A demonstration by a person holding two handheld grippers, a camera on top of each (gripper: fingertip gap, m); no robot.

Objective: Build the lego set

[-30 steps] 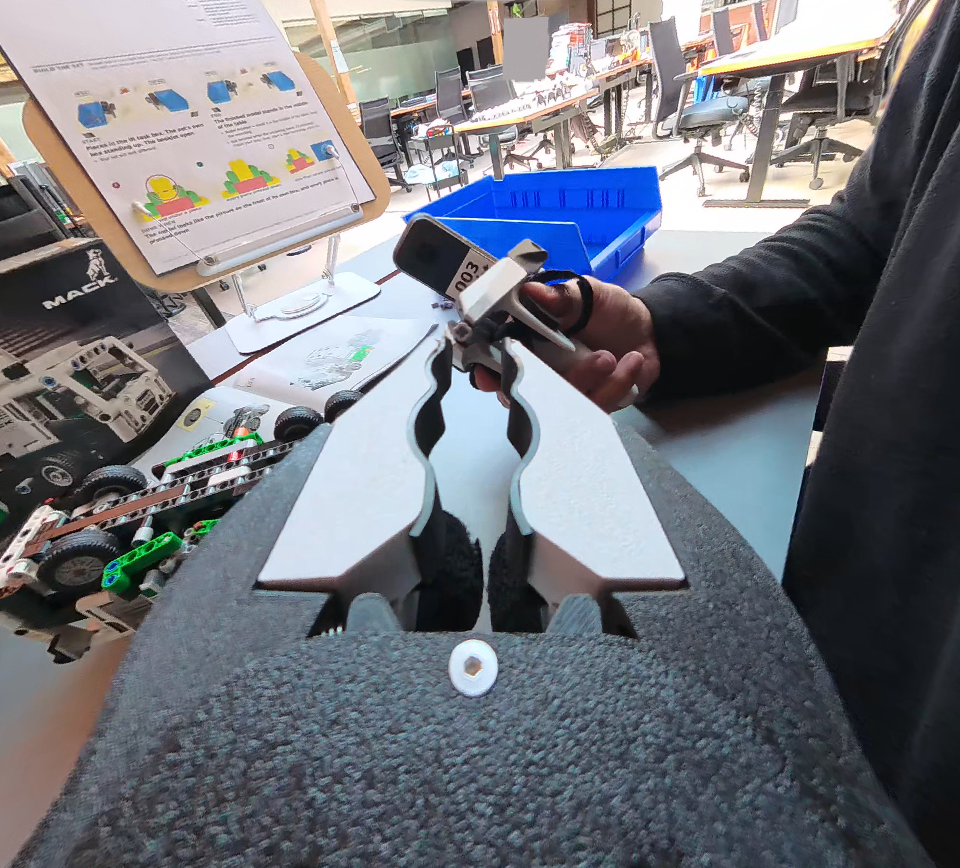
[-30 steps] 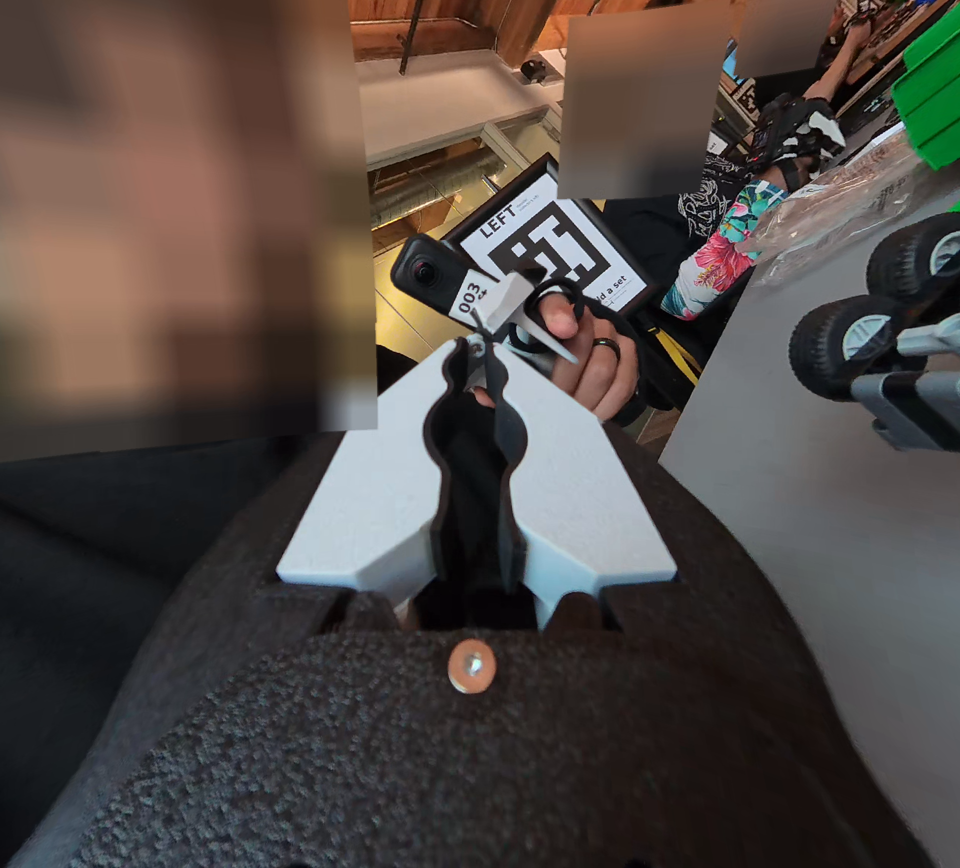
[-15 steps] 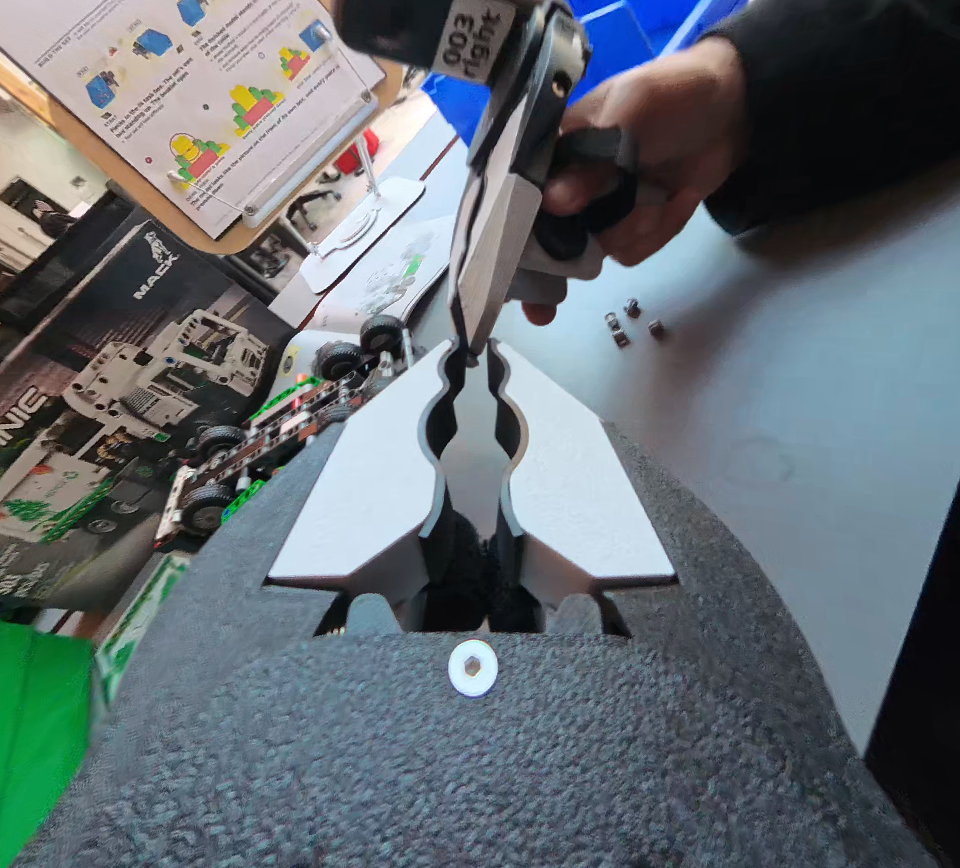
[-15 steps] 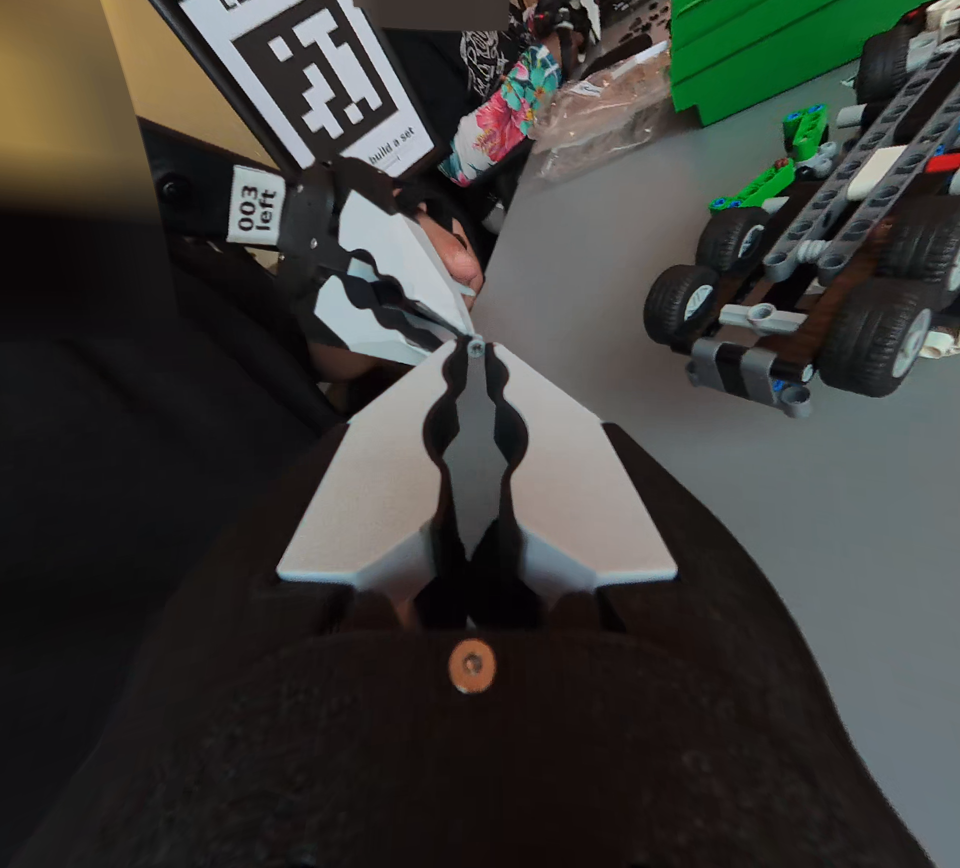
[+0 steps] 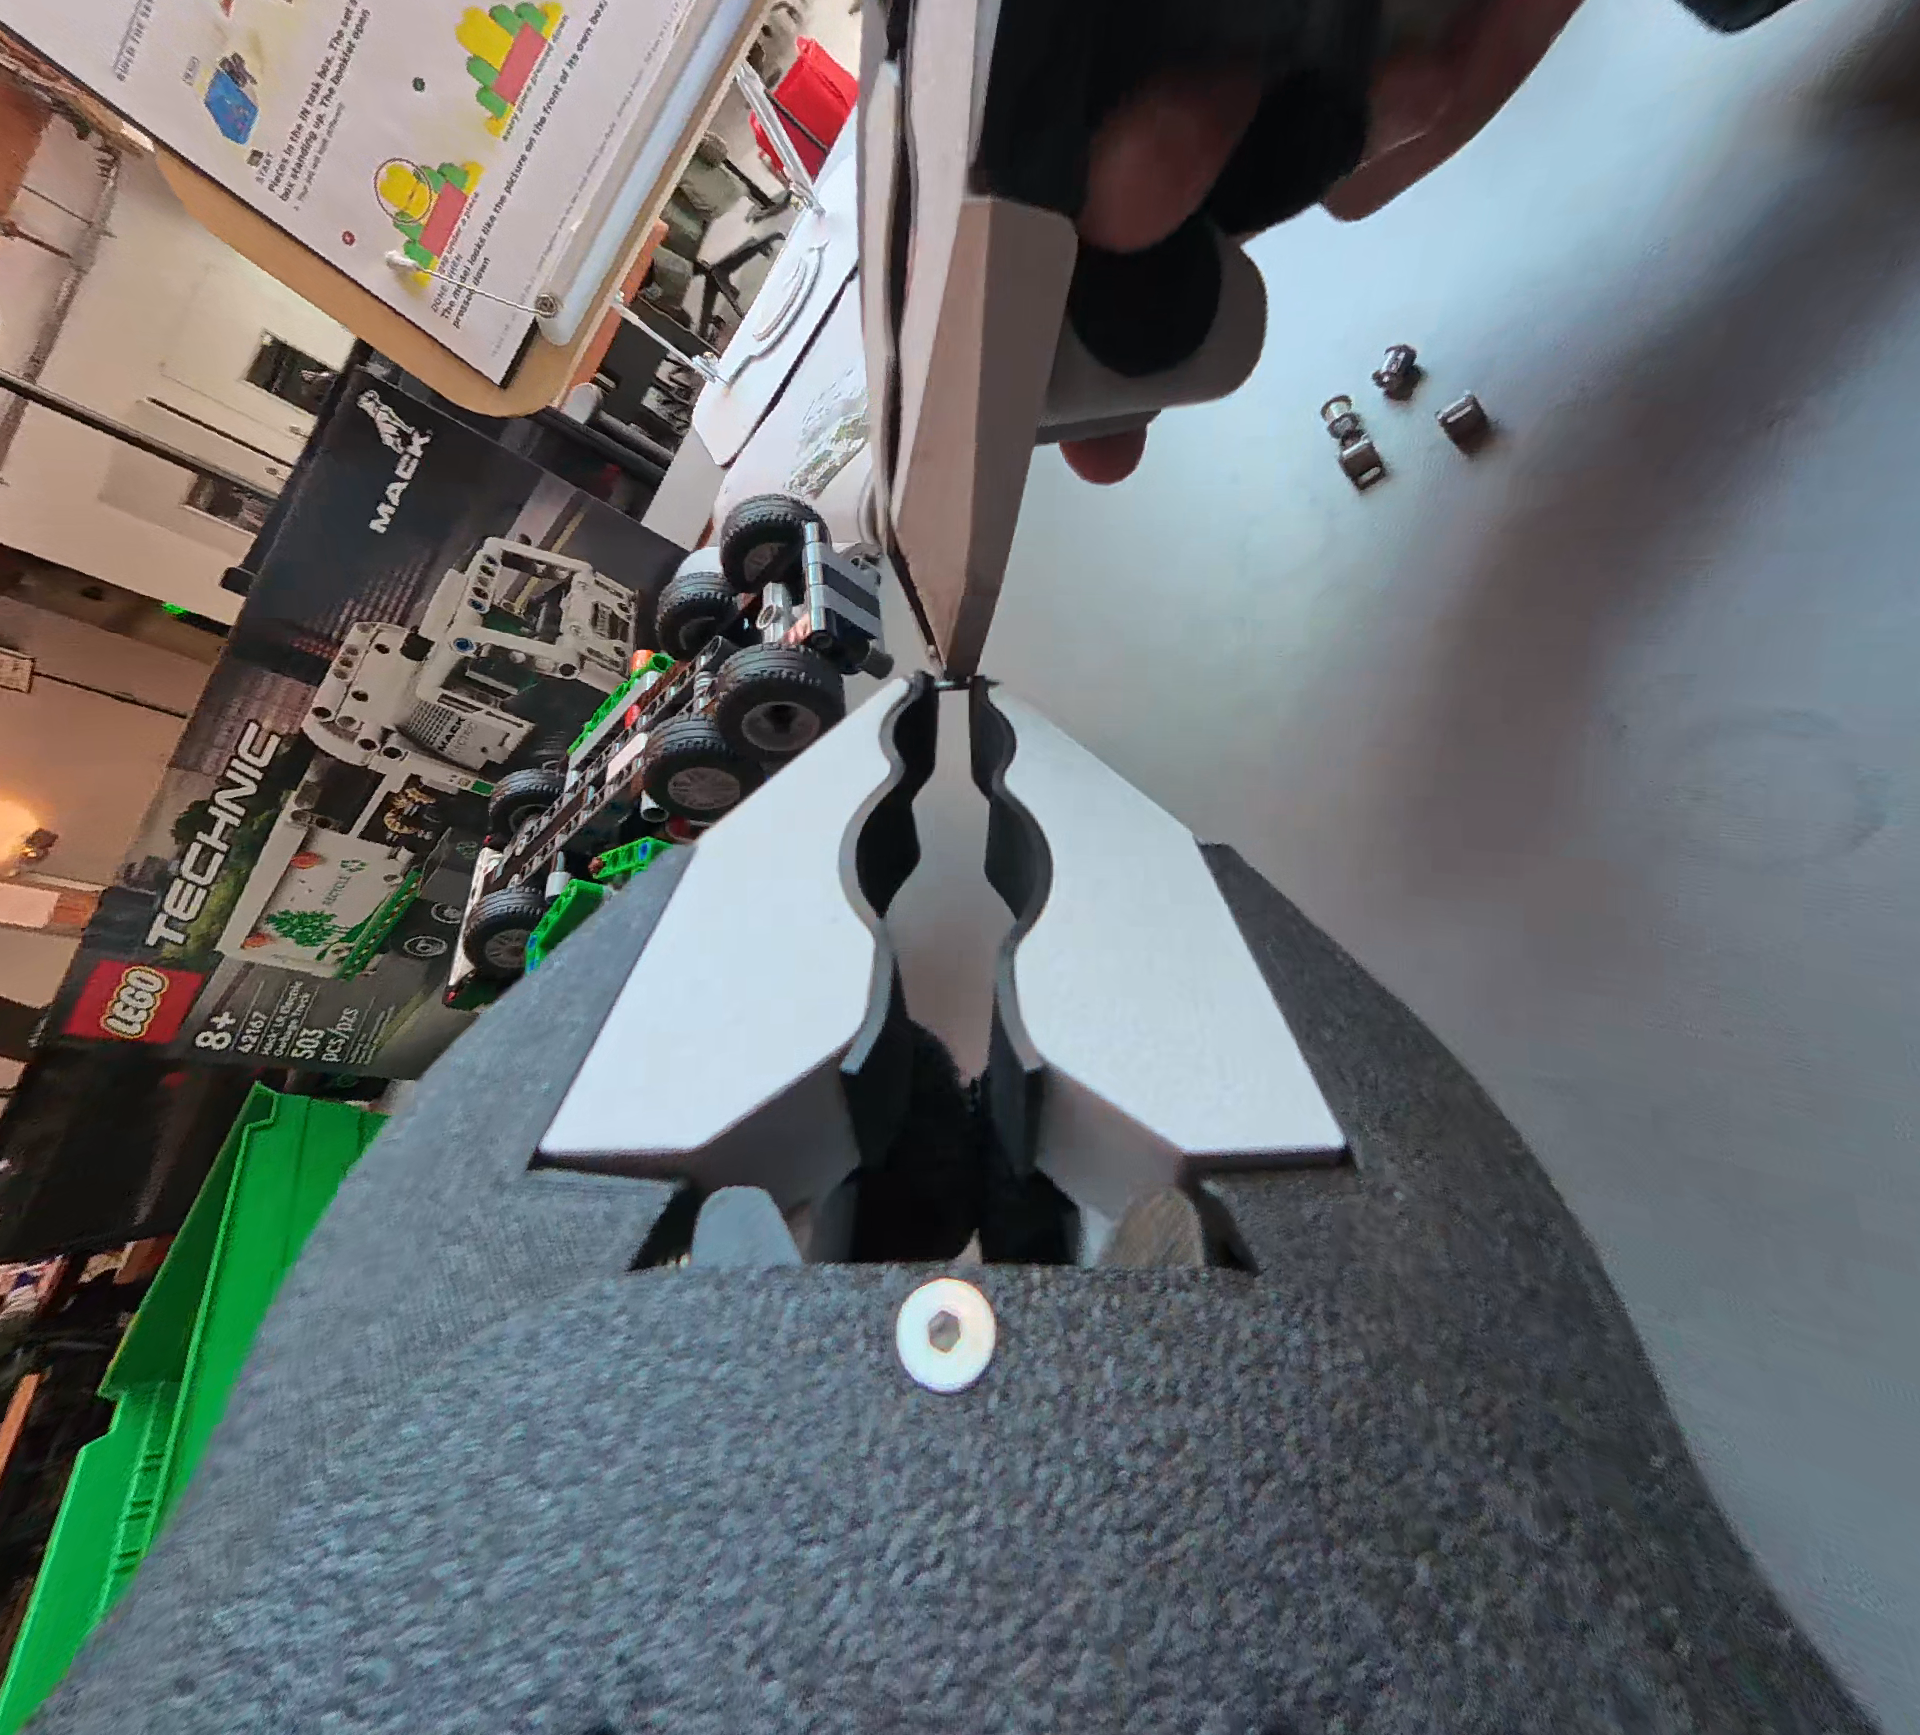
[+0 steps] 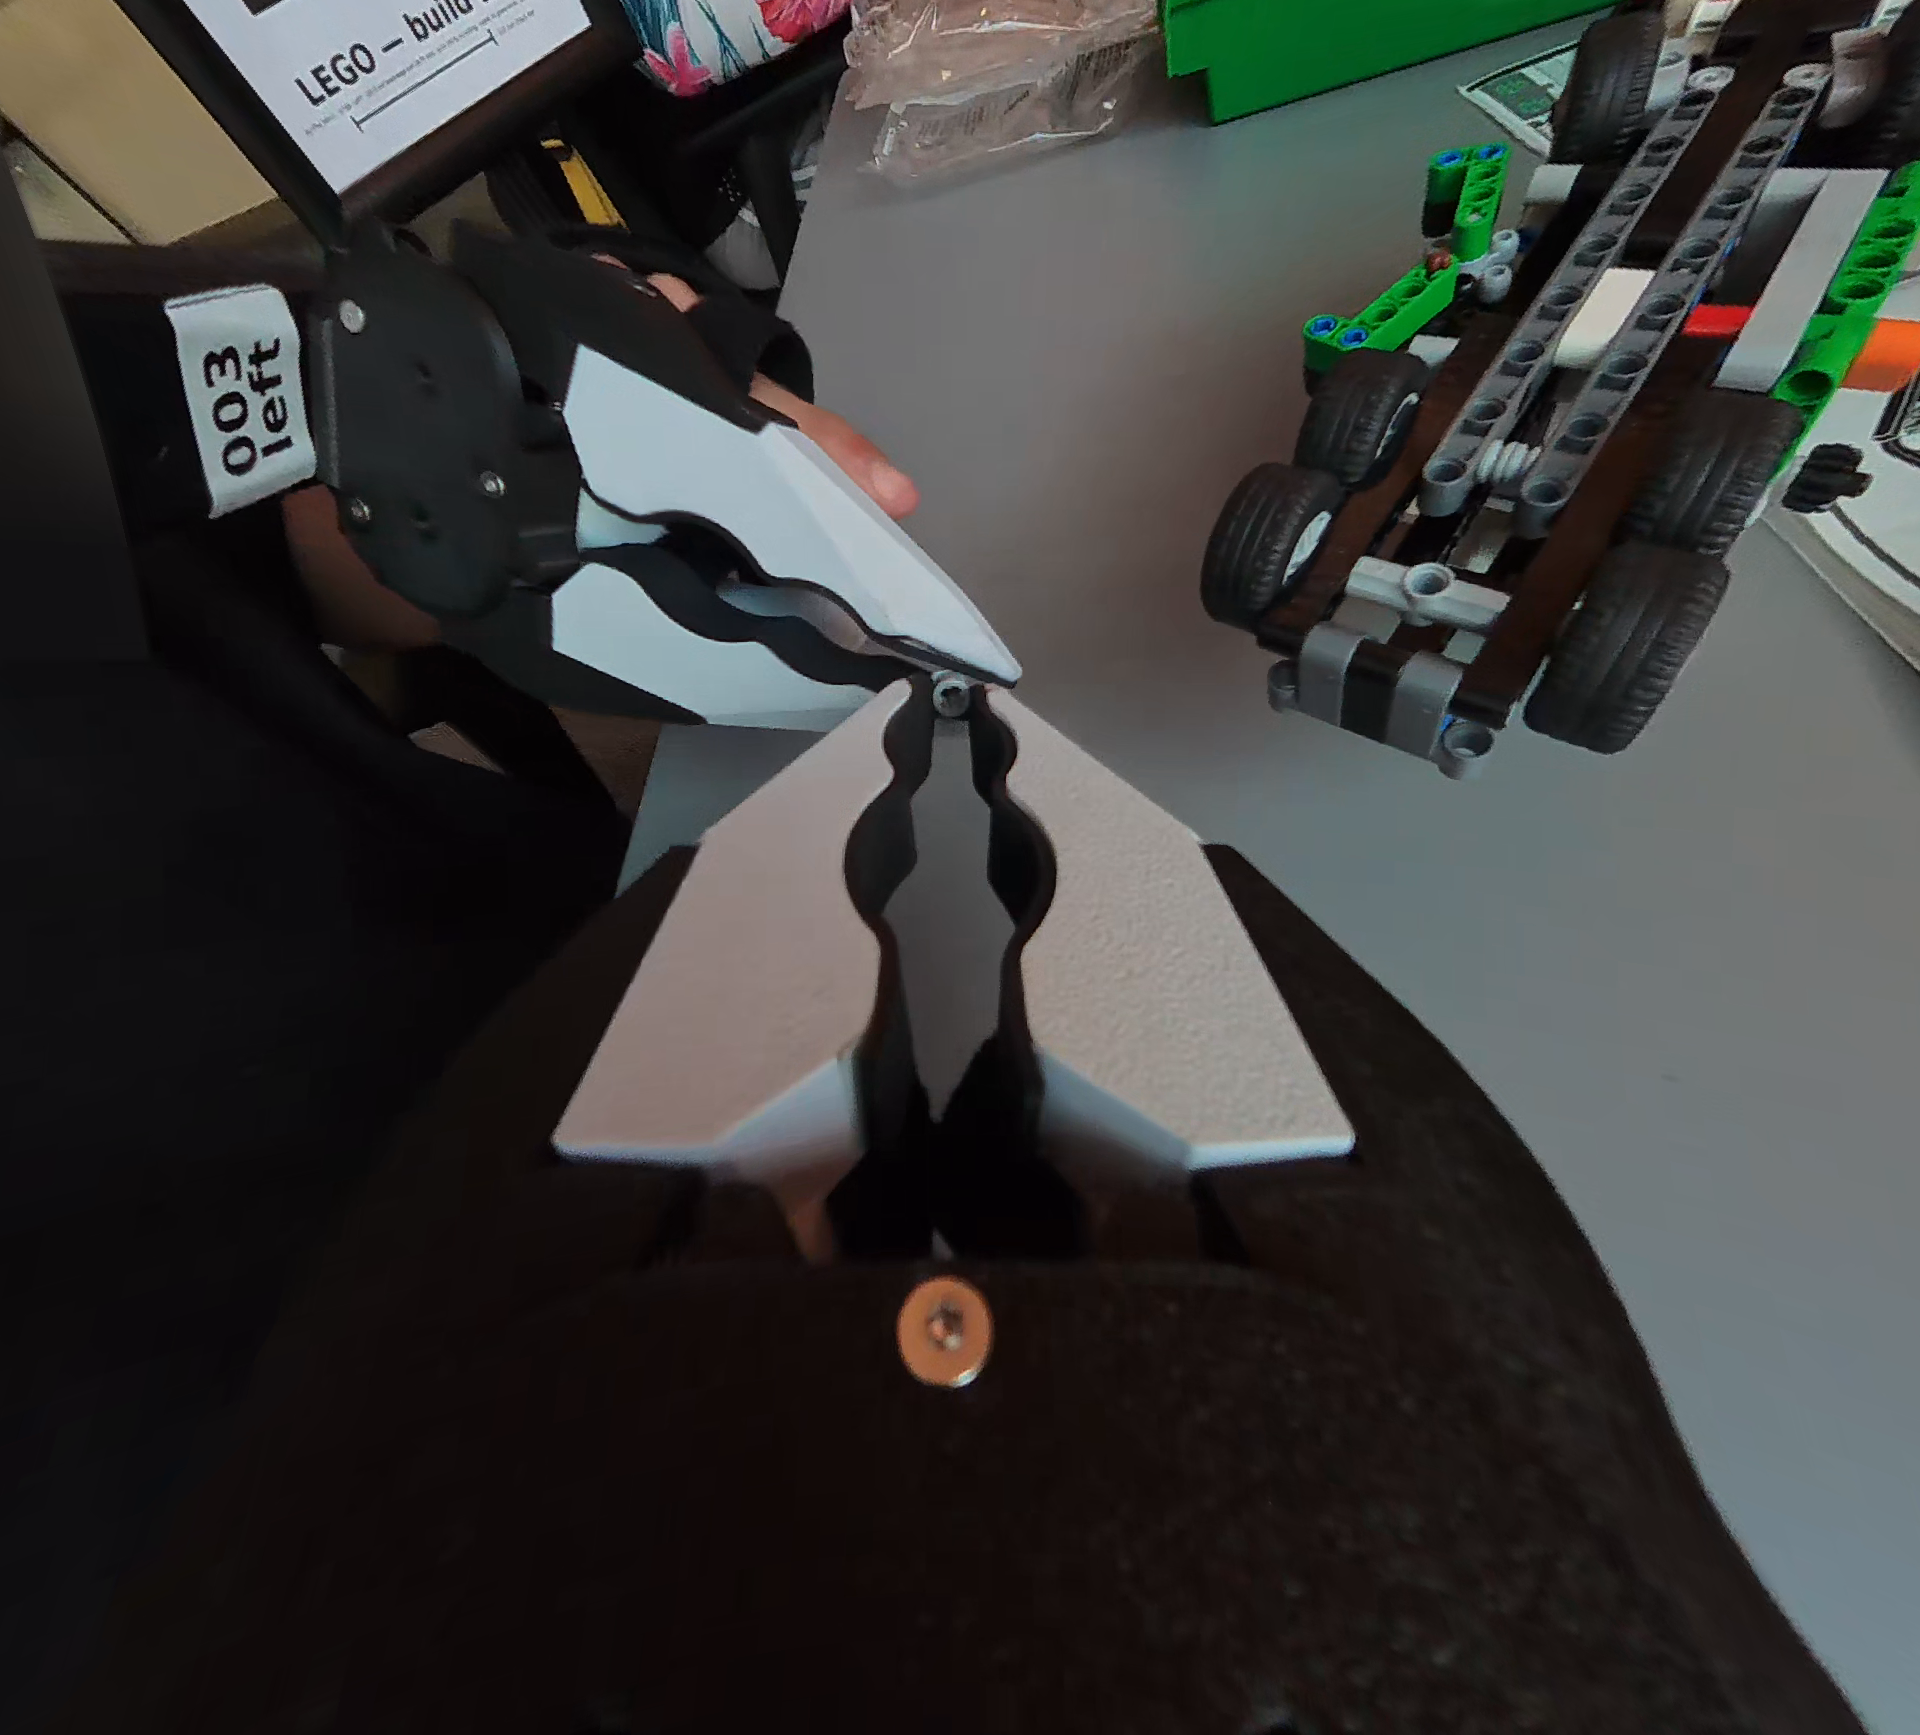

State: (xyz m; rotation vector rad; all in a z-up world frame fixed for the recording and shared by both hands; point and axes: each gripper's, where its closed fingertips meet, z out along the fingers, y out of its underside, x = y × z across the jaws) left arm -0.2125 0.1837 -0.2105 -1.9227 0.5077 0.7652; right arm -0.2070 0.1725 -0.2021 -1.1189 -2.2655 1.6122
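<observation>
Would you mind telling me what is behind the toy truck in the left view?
The set's box stands behind the toy truck, with a green bin nearer the camera. The truck hides the box's lower right corner.

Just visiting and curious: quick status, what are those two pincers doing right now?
Left gripper and right gripper tip to tip above the table, both pinching one tiny grey piece. Truck chassis parked aside, untouched. Nothing in the way.

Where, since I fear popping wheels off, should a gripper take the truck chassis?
Probably take the truck chassis by one long grey holed beam near mid-length, coming from above. The beams lie exposed along the top, while the wheels crowd both sides.
</observation>
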